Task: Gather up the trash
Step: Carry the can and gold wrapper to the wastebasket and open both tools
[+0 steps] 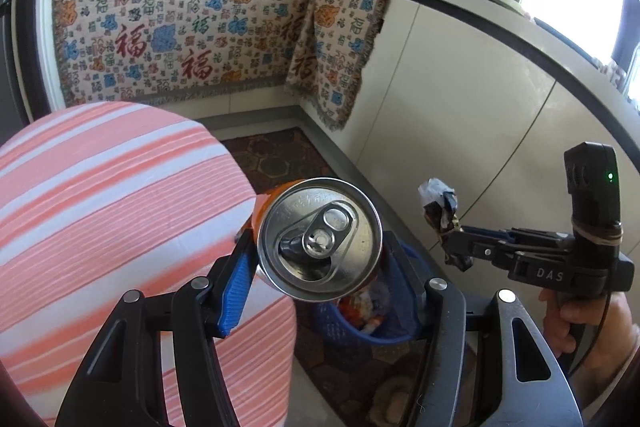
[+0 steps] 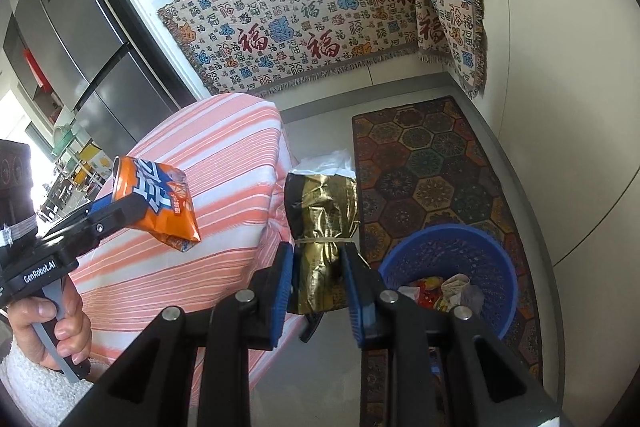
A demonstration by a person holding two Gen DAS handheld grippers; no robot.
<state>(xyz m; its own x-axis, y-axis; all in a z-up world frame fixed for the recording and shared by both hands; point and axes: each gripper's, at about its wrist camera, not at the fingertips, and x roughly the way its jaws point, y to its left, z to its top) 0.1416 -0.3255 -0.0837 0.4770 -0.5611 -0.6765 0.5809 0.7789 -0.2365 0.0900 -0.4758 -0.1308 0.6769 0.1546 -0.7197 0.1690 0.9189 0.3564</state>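
My left gripper (image 1: 316,243) is shut on a dented orange drink can (image 1: 320,239), its silver top facing the camera. In the right wrist view the same can (image 2: 156,203) hangs beyond the table edge in the left gripper (image 2: 132,211). My right gripper (image 2: 318,251) is shut on a crumpled gold and black wrapper (image 2: 324,223) tied with a rubber band. In the left wrist view that wrapper (image 1: 438,205) sticks up from the right gripper (image 1: 450,245). A blue trash basket (image 2: 492,251) with several wrappers inside stands on the floor below both grippers; its rim (image 1: 400,337) shows under the can.
A round table with a pink and white striped cloth (image 2: 208,163) stands left of the basket. A patterned rug (image 2: 432,167) covers the floor. White cabinets (image 1: 460,107) curve along the right, a printed blanket (image 1: 180,27) hangs over the far counter, and a grey fridge (image 2: 80,39) stands at left.
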